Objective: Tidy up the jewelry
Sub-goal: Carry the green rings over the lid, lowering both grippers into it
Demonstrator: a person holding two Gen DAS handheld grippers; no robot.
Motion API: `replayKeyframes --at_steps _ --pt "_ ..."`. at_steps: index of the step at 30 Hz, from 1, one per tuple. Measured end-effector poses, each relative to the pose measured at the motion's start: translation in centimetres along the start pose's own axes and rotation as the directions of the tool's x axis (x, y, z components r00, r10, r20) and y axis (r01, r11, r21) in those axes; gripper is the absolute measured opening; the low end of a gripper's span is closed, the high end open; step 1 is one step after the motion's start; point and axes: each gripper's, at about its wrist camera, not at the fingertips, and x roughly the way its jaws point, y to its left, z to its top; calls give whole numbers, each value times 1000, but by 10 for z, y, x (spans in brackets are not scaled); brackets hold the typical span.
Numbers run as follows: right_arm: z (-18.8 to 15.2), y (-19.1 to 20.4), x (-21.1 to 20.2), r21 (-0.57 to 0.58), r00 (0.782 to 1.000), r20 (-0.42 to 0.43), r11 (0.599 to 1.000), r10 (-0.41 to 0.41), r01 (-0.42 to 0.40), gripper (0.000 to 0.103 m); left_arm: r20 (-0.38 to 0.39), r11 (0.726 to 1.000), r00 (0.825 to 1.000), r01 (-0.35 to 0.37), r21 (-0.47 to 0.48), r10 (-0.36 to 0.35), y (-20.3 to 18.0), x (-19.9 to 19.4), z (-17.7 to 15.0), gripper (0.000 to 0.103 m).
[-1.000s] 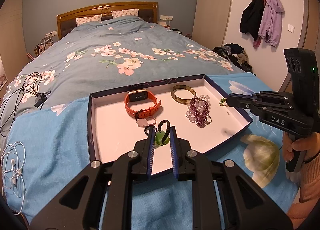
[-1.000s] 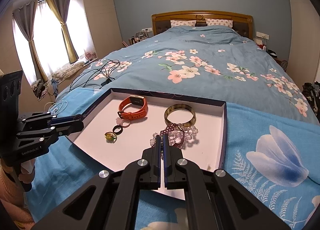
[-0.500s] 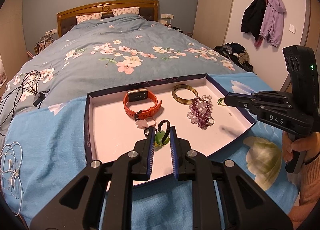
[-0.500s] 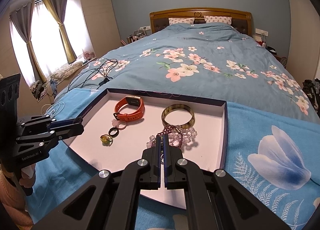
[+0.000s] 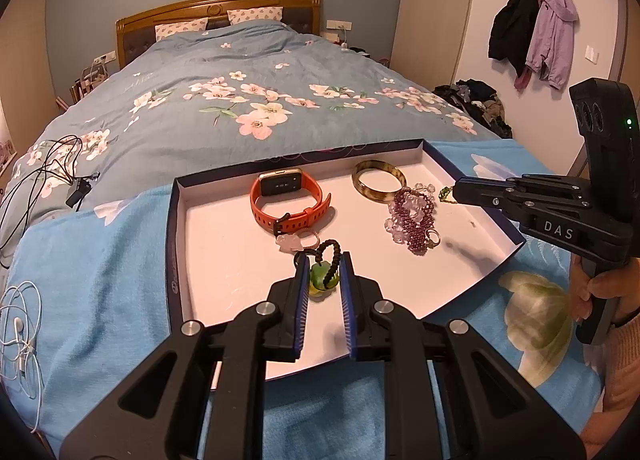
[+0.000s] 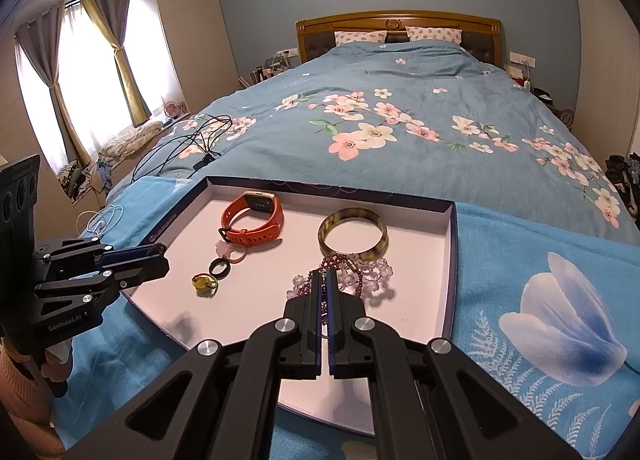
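Jewelry lies in a shallow tray (image 5: 176, 244) on the near end of the bed (image 5: 240, 71). An orange watch (image 5: 288, 199) sits far-centre and a bangle (image 5: 378, 179) far-right. A pile of purple and clear beads (image 5: 412, 219) lies just near of the bangle. A green pendant (image 5: 320, 280) on a black cord rests mid-tray, beside a pink charm. The tray's left half and its near-right corner are bare floor, bounded by low dark walls.

The left gripper (image 5: 324, 258) hangs near the left wall, its fingers slightly apart with nothing between them. The right gripper (image 6: 324, 274) reaches in over the right wall with its fingers together. A small green-and-gold piece (image 5: 444, 192) shows at their tip; whether it is pinched cannot be told. Black cables (image 5: 52, 171) and white earphones (image 5: 20, 324) lie on the bed left of the tray, well apart from it.
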Motion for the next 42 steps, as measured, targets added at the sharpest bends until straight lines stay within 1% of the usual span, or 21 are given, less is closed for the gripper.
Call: replayKeyframes --at_steps 18,31,42 --pt "4 -3 20 16 999 -37 1000 -7 8 1 -36 1000 999 -8 -14 8 2 17 2 15" --pt "6 0 27 19 999 -50 1000 -11 12 1 -62 999 998 -19 -27 17 4 29 0 15" --pt "5 -1 42 28 996 -78 999 -33 35 1 -84 999 996 -21 -35 18 4 39 -2 16"
